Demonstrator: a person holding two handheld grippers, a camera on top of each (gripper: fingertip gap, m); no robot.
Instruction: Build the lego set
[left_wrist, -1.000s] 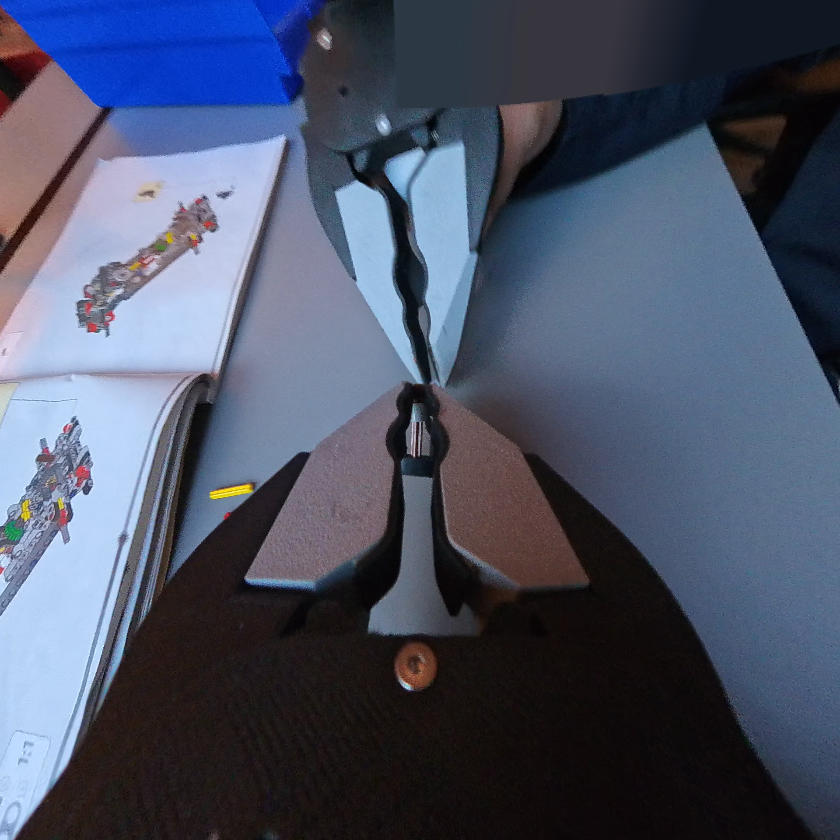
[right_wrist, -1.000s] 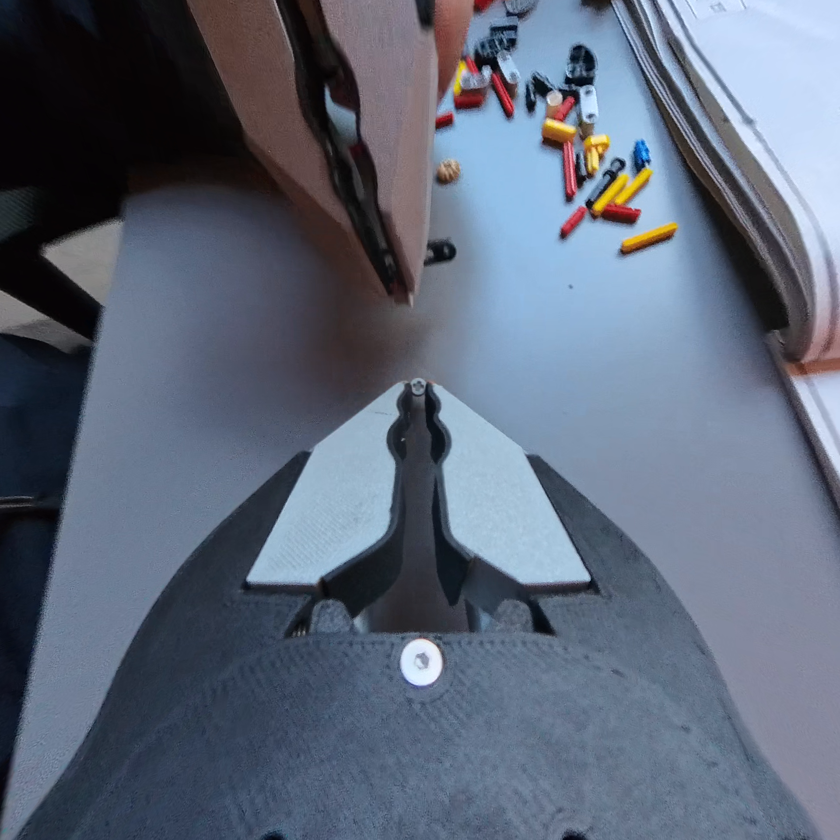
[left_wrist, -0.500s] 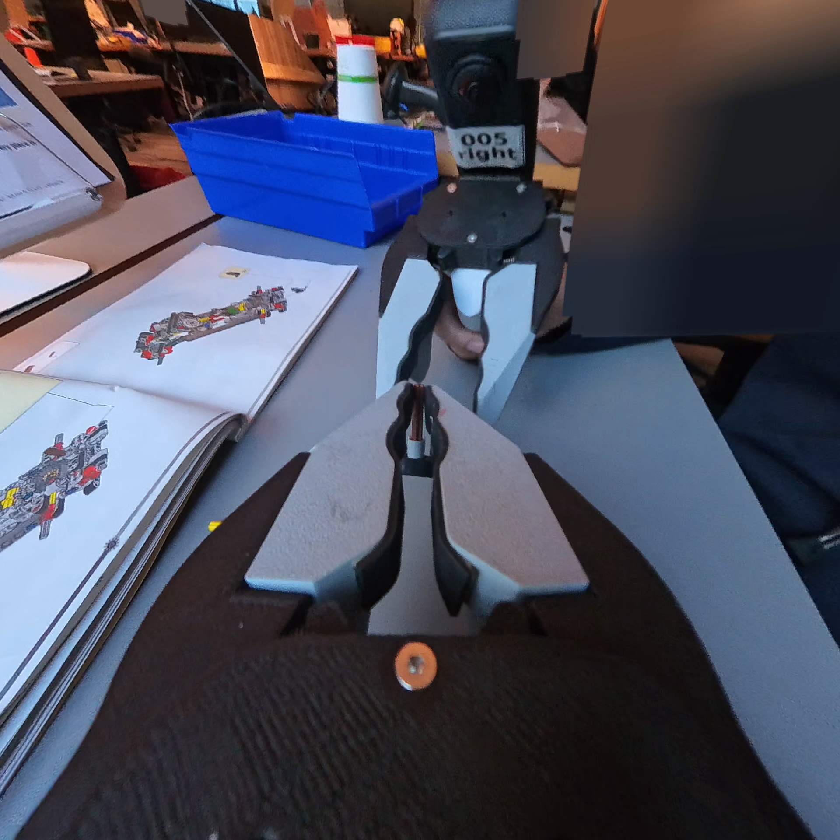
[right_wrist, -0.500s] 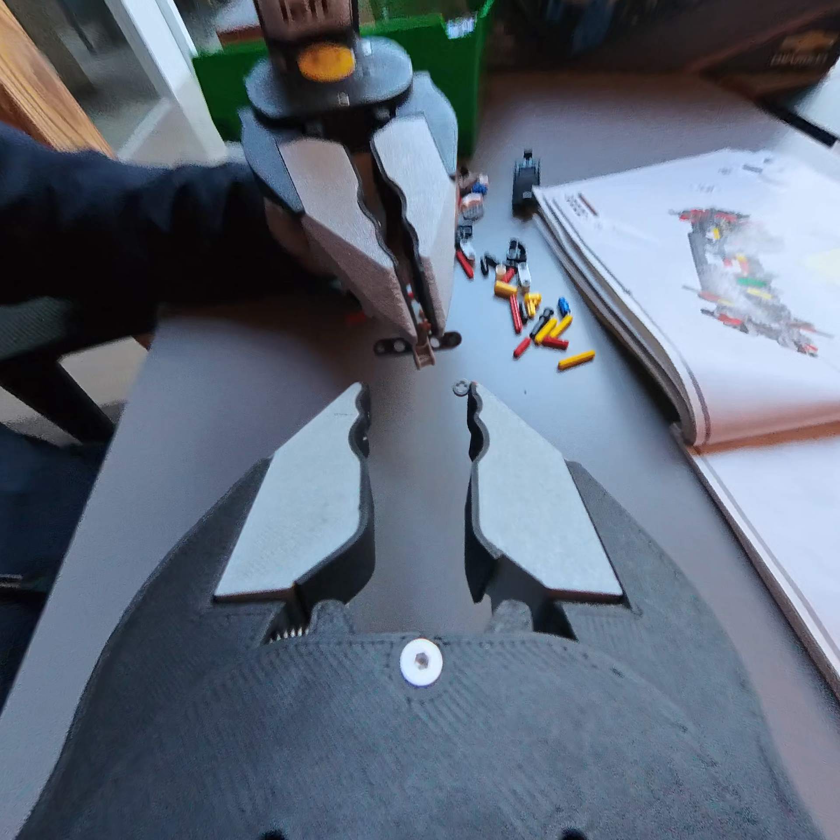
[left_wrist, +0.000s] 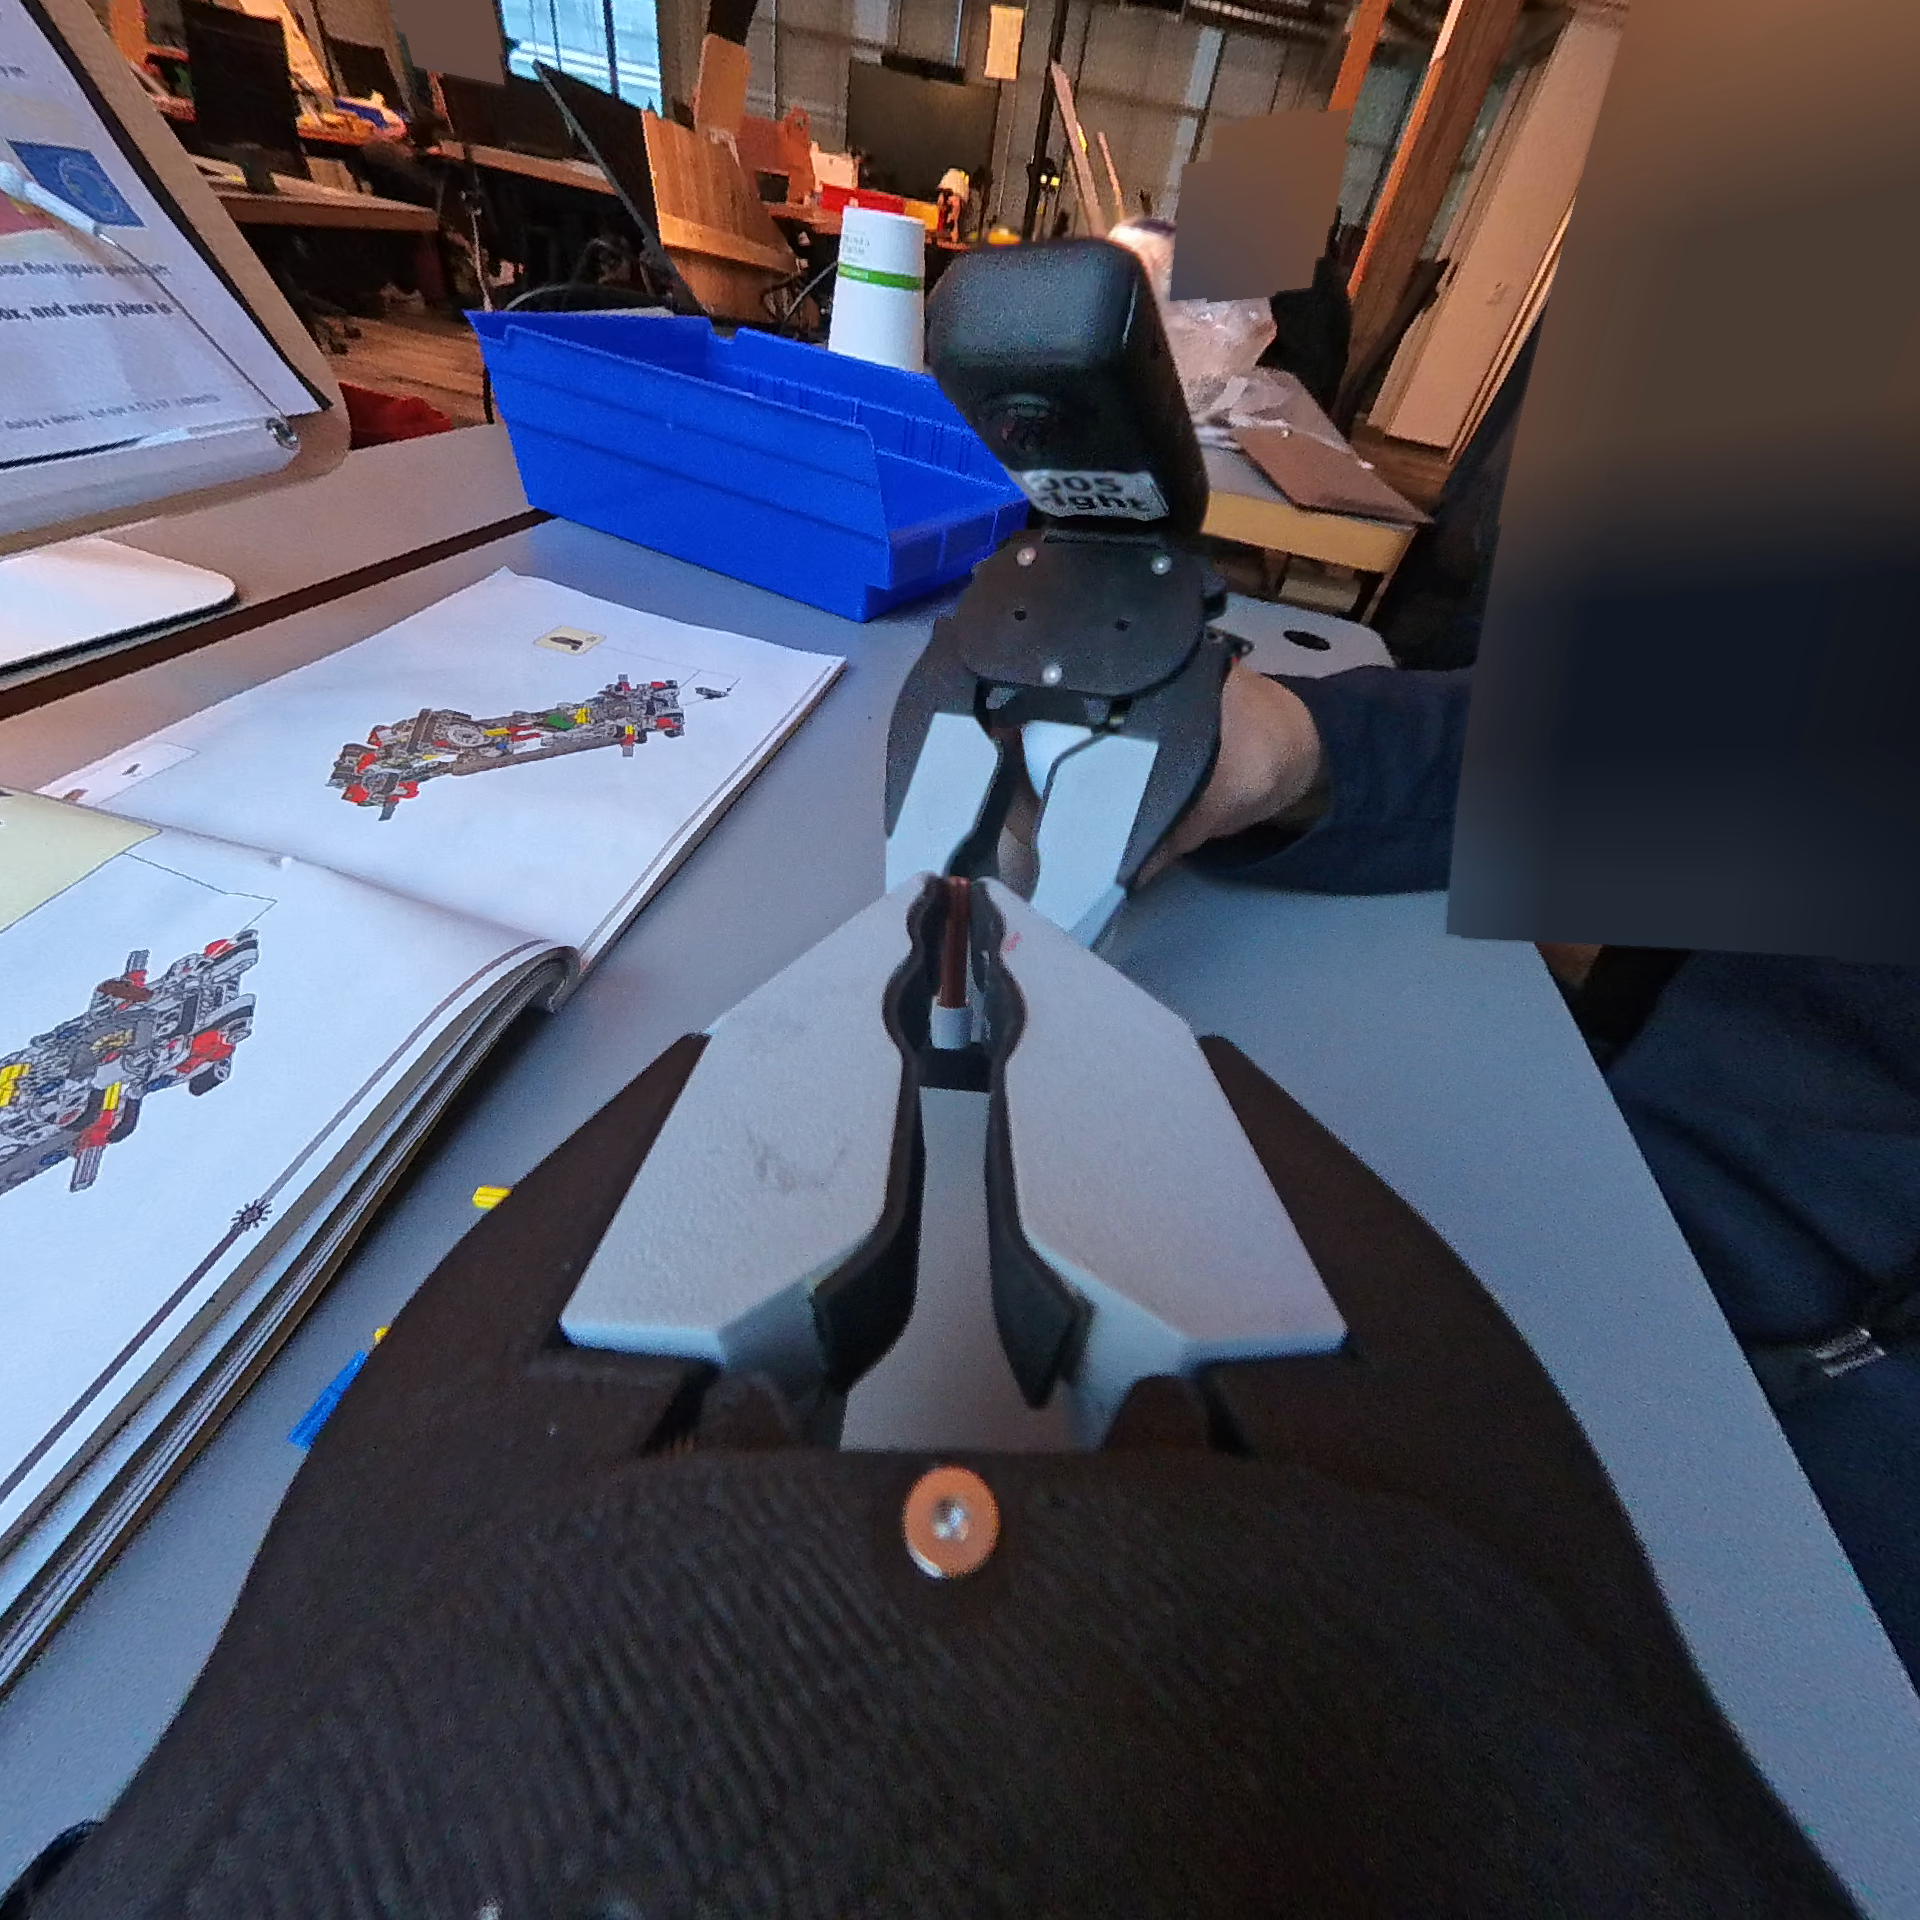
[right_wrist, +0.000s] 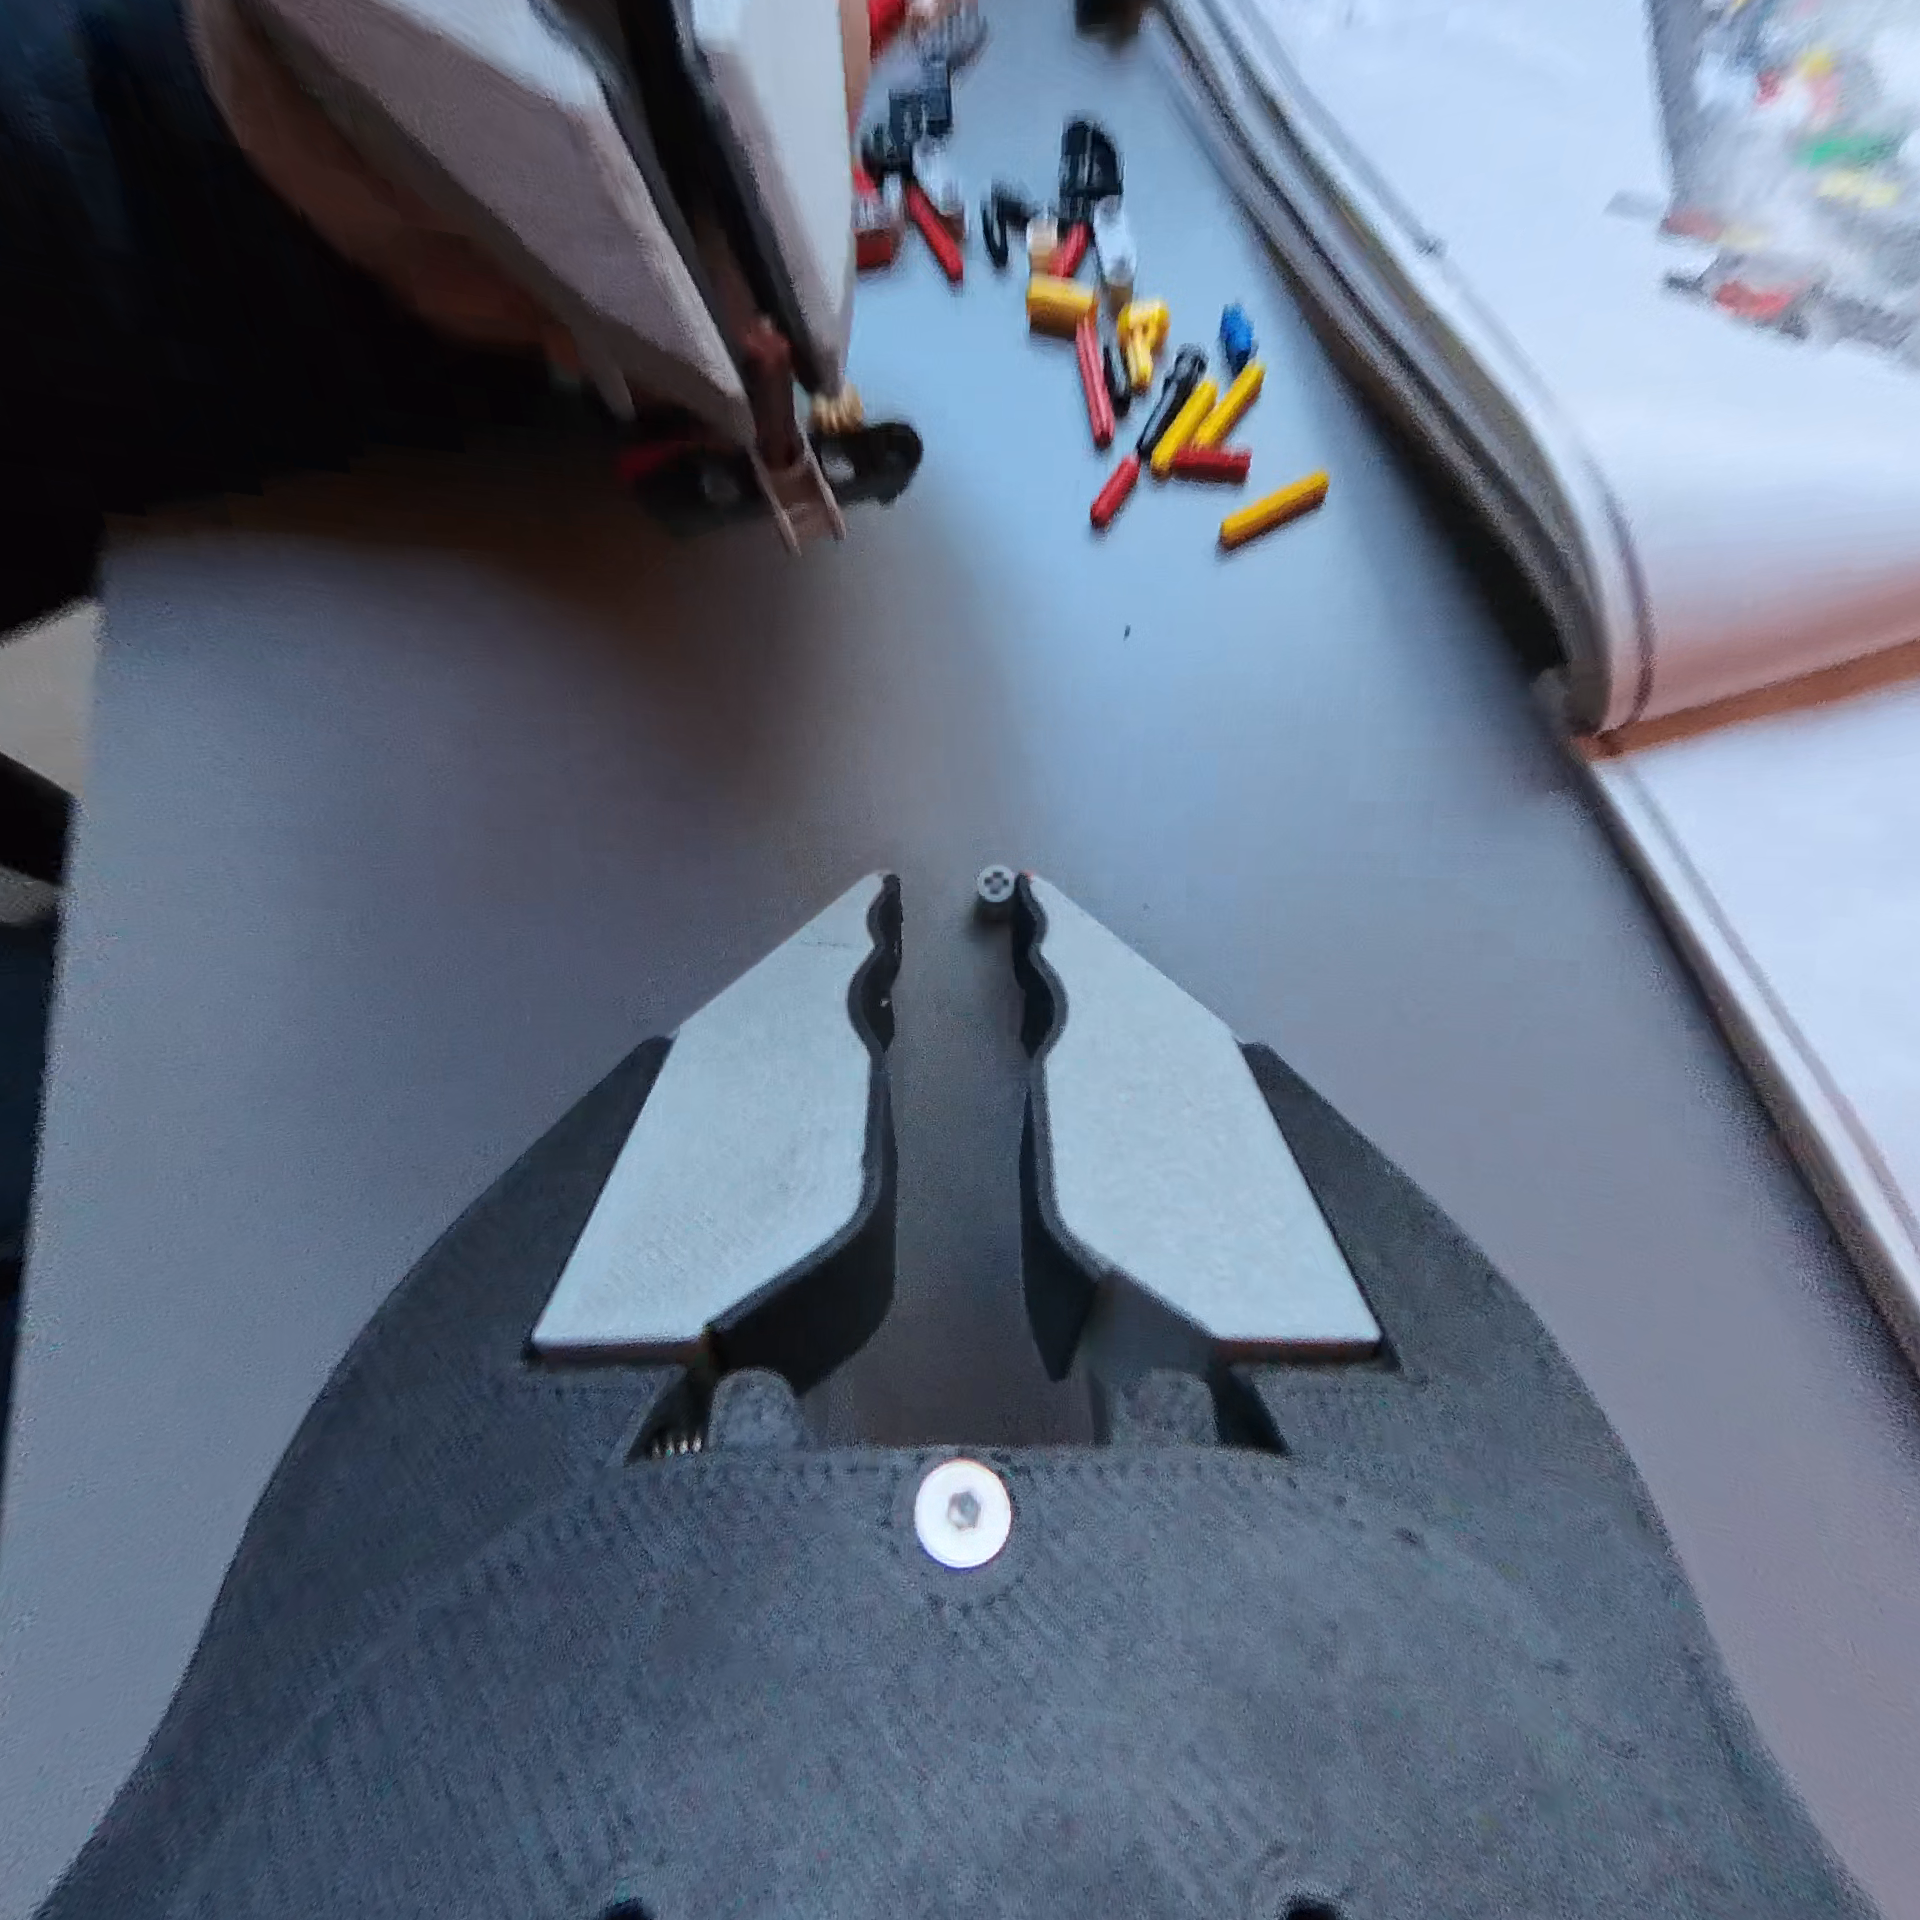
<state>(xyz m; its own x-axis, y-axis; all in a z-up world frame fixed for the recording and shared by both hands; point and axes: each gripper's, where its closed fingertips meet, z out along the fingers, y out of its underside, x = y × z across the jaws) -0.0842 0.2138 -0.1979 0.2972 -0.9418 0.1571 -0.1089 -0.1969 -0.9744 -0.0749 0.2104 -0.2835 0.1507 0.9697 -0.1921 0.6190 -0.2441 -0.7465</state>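
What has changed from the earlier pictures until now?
The right claw, shut on a small grey bush a second ago, has opened; the bush now touches only its right finger. The left claw stays shut on the brown axle.

Left wrist view: I look low along my own fingers across the grey table (left_wrist: 1351, 1091), toward the workshop at 12 o'clock.
Right wrist view: I look steeply down, close to the tabletop.
Shared: the open booklet (left_wrist: 499, 748) (right_wrist: 1558, 312), at 9 and 2 o'clock.
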